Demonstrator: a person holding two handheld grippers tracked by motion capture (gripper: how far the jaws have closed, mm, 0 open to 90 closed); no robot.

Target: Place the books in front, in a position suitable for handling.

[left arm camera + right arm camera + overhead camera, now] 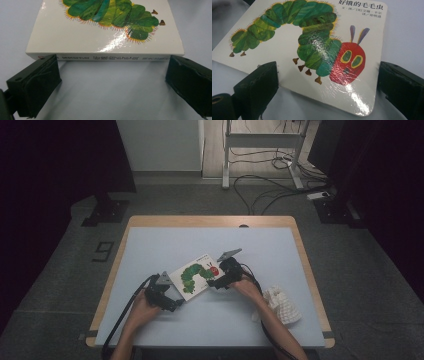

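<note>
The caterpillar board book (196, 275) lies flat at the frame's centre, between both grippers. The left gripper (172, 304), jaws spread, faces its spine from the lower left. The right gripper (216, 283), jaws likewise spread, straddles the opposite corner.

Table (150, 227): wooden-edged top, covered by a pale blue-grey mat (165, 250). A white board book (196, 276) with a green caterpillar cover lay flat on the mat, near the middle. A crumpled white cloth (282, 304) lay to the right of the book, well apart from it, toward the table's near right corner.
</note>
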